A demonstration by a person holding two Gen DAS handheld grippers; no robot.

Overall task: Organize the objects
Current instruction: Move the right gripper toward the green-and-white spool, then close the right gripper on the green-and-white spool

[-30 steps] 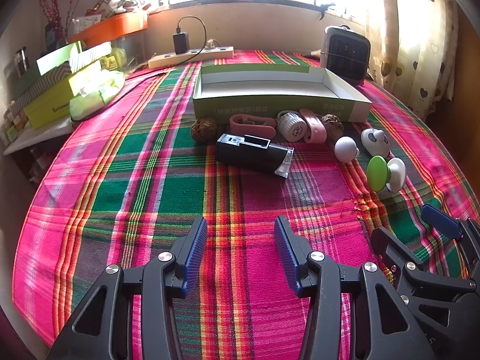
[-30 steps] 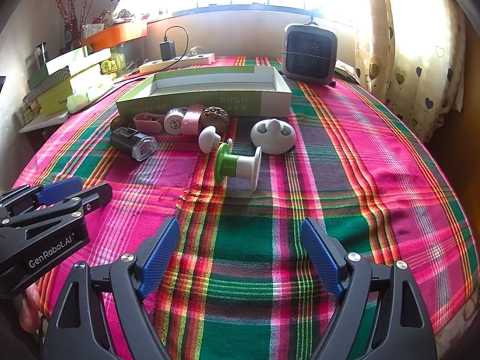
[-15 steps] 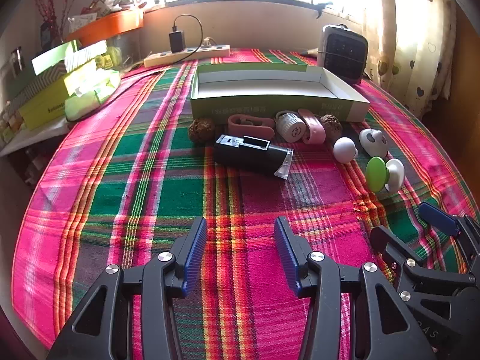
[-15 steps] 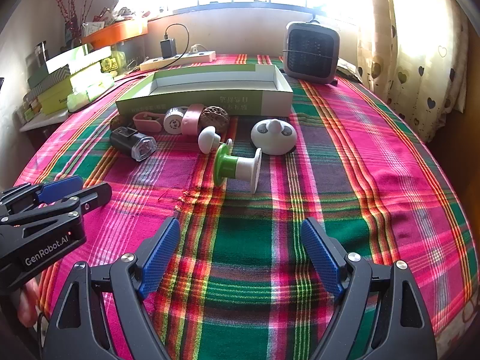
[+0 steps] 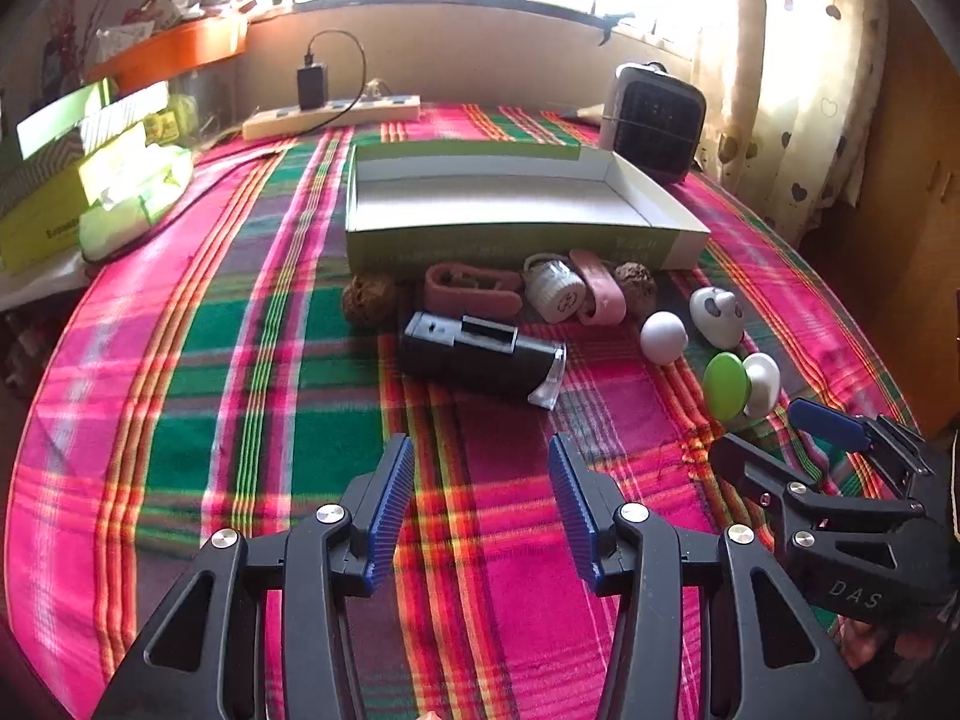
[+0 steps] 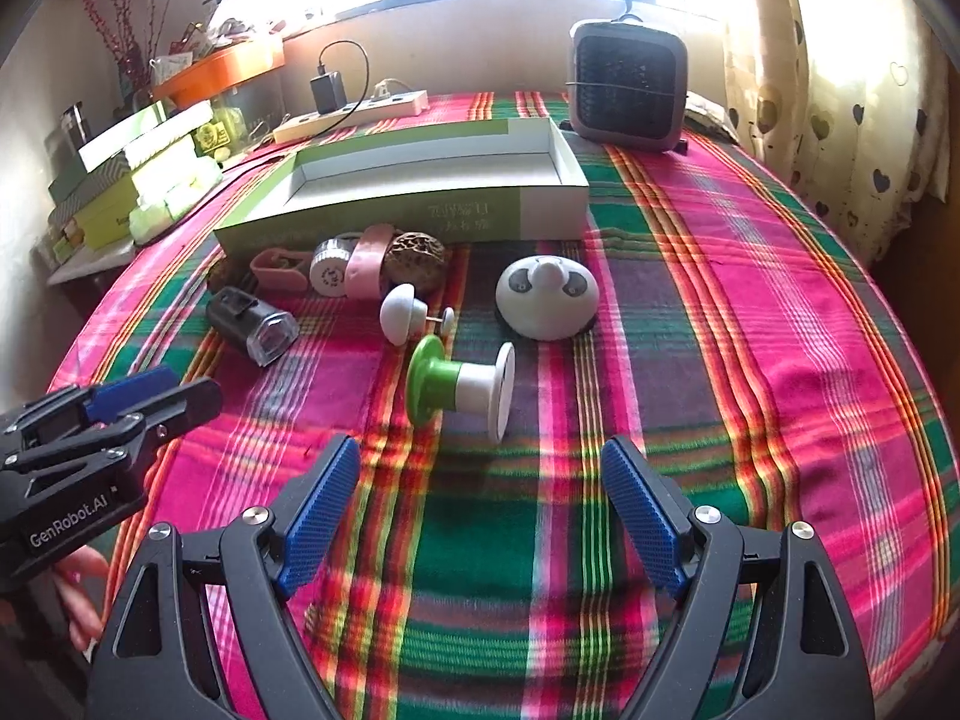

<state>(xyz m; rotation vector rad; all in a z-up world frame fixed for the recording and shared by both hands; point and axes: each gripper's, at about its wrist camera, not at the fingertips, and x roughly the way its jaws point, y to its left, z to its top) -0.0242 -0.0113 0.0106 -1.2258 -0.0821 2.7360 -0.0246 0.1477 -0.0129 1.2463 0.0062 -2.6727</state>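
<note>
An empty green-and-white cardboard tray sits mid-table. Small objects lie along its near side: a black bike light, a pink clip, a white round cap, a pink band, two brown walnut-like balls, a white mushroom knob, a white panda-faced dome, and a green-and-white spool. My left gripper hovers open just short of the bike light. My right gripper hovers open just short of the spool. Neither holds anything.
A grey fan heater stands behind the tray at the back right. A power strip with a charger lies along the back wall. Stacked green boxes sit off the table's left edge. A plaid cloth covers the table.
Both grippers have eased slightly forward toward the objects. Their jaws stay open as before and no object has moved.
</note>
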